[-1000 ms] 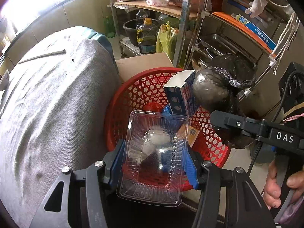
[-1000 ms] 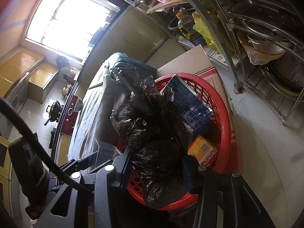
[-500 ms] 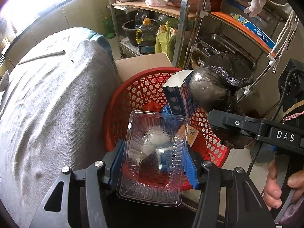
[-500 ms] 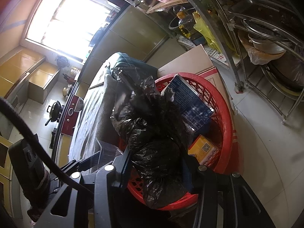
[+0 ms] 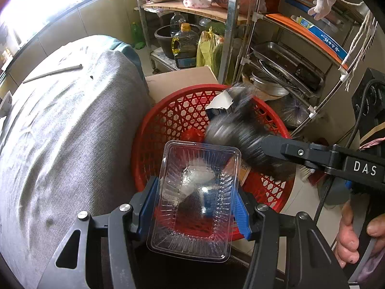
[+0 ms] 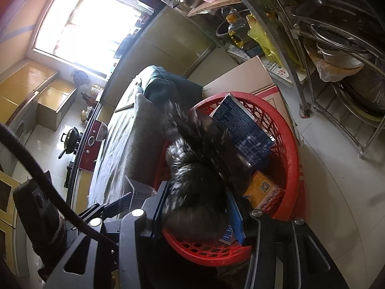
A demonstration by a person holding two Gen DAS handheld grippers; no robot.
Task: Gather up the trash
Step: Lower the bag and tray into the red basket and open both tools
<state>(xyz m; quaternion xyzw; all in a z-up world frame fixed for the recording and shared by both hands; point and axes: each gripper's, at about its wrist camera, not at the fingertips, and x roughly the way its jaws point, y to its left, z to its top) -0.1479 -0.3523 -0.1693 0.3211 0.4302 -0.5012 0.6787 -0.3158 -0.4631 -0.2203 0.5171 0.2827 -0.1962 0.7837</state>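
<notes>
A: Kitchen clutter all round: a steel rack (image 5: 276, 55) fills the upper right of the left view, and a grey cloth (image 5: 62, 130) covers the tabletop on the left.

B: And the trash?

A: A clear tray (image 5: 199, 192) sits low at centre, clamped by its long sides between the blue pads (image 5: 240, 210) of the left claw (image 5: 196, 208), over the near rim of the red basket (image 5: 173, 110). A black bag (image 6: 197, 180), blurred, is pinched in the right claw (image 6: 196, 213) and hangs over the same basket.

B: What's inside the basket?

A: A blue box (image 6: 243, 130) leaning at the far side, and a yellow box (image 6: 262, 187) lower right in the right view. A cardboard carton (image 5: 180, 82) stands just behind the basket.

B: Any hand?

A: Fingers (image 5: 349, 236) at the left view's lower right edge.
</notes>
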